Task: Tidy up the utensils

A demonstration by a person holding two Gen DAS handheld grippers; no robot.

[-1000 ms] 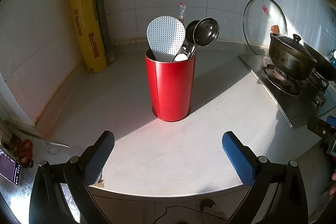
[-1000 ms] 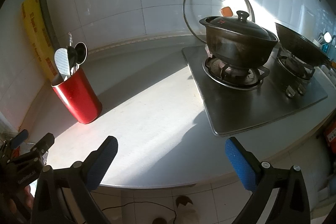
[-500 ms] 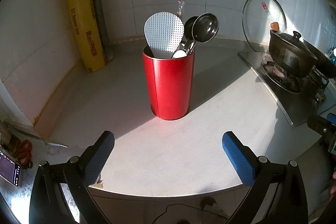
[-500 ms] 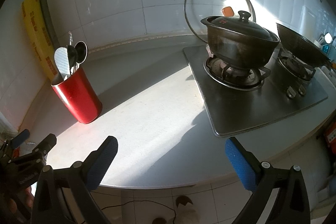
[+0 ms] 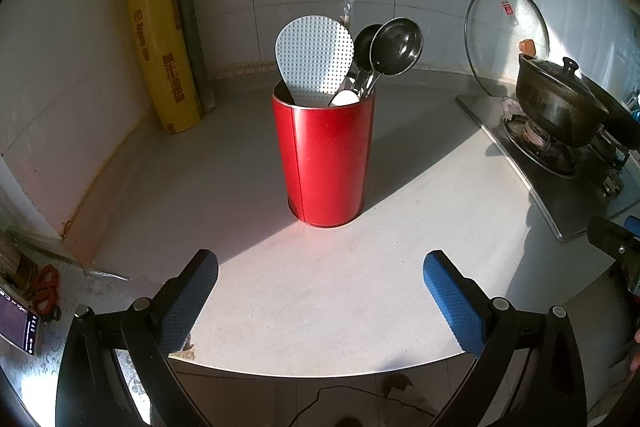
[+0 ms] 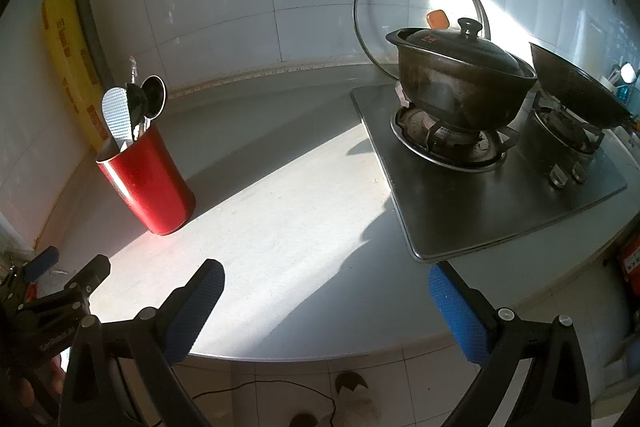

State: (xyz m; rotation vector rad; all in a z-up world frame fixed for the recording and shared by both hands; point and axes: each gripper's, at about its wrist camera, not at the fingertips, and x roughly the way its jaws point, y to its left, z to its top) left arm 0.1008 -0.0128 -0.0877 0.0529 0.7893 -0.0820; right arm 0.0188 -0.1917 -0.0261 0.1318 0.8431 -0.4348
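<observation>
Left gripper (image 5: 320, 291) spread wide, empty, at the near counter edge; right gripper (image 6: 326, 297) likewise agape, holding nothing. Red holder (image 5: 326, 163) upright on the counter (image 5: 320, 291), beyond the left gripper, holding rice paddle (image 5: 314, 61) and ladles (image 5: 396, 47). Stove (image 6: 500, 183) far right.

My left claw (image 5: 320, 269) and right claw (image 6: 326, 277) carry blue pads with a knurled rubbery texture. The red holder (image 5: 326, 163) has a satin metallic sheen. The ladles (image 5: 396, 47) are glossy, the rice paddle (image 5: 314, 61) dimpled plastic. The worktop (image 5: 320, 287) looks matt; the hob (image 6: 500, 187) brushed steel.
</observation>
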